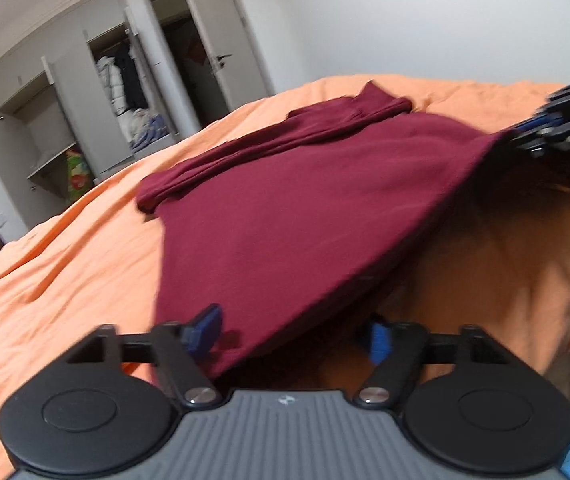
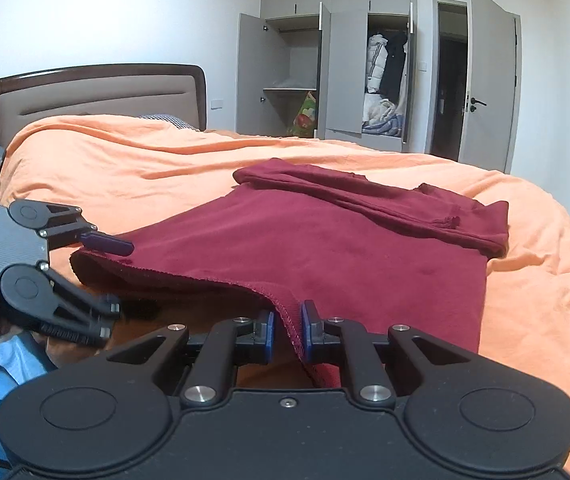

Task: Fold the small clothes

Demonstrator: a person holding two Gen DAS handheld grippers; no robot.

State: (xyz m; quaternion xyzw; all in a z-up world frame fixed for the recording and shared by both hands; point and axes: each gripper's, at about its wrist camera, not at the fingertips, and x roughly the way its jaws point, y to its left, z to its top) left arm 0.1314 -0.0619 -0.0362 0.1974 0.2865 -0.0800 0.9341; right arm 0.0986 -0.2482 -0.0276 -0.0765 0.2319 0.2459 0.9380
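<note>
I hold the maroon garment (image 2: 325, 240) lifted off the orange bed (image 2: 125, 168) by its near hem — right gripper (image 2: 287, 332) pinching one corner, left gripper (image 1: 293, 332) clamping the other — and uneven pulling could slip the thin hem free, collapsing the fold.

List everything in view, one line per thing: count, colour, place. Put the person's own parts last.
garment: one, dark red, spread on the bed, its near hem lifted
bedspread: one, orange, covering the bed
headboard: one, brown frame with beige padding, at the far left end of the bed
wardrobe: one, grey, doors open, against the back wall, clothes hanging inside
door: one, grey, open, right of the wardrobe
left gripper: one, black with blue pads, one pad above and one below the hem's left corner
right gripper: one, black with blue pads, closed on the hem's right part
sleeve: one, light blue, bottom left
</note>
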